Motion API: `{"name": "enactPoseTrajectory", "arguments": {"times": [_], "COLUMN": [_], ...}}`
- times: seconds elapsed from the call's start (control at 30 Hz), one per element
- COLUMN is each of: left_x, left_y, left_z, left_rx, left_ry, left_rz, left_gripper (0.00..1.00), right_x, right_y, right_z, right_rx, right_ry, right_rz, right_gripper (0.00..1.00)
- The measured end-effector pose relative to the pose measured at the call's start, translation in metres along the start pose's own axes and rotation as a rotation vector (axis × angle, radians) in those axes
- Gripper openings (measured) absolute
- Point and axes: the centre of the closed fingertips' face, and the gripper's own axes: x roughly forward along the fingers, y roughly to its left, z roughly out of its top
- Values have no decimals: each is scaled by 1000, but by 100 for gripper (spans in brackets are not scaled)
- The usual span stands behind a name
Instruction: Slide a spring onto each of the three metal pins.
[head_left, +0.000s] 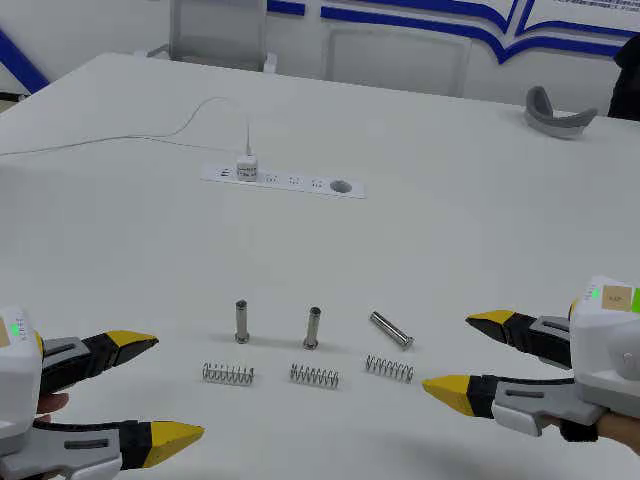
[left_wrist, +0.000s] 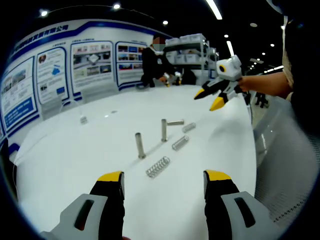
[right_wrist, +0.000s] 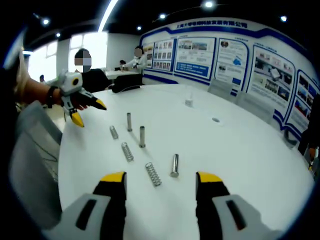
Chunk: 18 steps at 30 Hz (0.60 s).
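Three metal pins sit mid-table: the left pin (head_left: 240, 322) and middle pin (head_left: 313, 328) stand upright, while the right pin (head_left: 391, 330) lies on its side. A spring lies in front of each: left spring (head_left: 228, 374), middle spring (head_left: 314, 376), right spring (head_left: 389, 369). My left gripper (head_left: 160, 388) is open at the lower left, a short way from the left spring (left_wrist: 158, 167). My right gripper (head_left: 468, 352) is open at the right, close to the right spring (right_wrist: 153, 174) and the lying pin (right_wrist: 174, 165). Neither holds anything.
A white power strip (head_left: 283, 181) with a plugged adapter and a cable trailing left lies beyond the pins. A grey curved band (head_left: 558, 113) rests at the far right. Chairs stand behind the table's far edge. People (right_wrist: 82, 62) are in the background.
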Motion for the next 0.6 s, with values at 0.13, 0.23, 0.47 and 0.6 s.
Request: {"name": "enactPoseTrajectory", "arguments": {"times": [0.13, 0.23, 0.47, 0.6], "left_x": [0, 1, 0, -1], "left_y": [-1, -2, -2, -3], "left_z": [0, 0, 1, 1], "left_rx": [1, 0, 0, -2], "left_ry": [1, 4, 4, 4], "left_rz": [-2, -3, 2, 4], "left_gripper": [65, 65, 64, 64], "right_x": [5, 10, 24, 35], "right_y": [-4, -7, -13, -17], "right_z": [5, 7, 17, 18], "right_rx": [-7, -15, -30, -31], "right_ry": [0, 12, 33, 60], "right_rz": [-5, -4, -5, -12], "right_gripper": [54, 51, 44, 39]}}
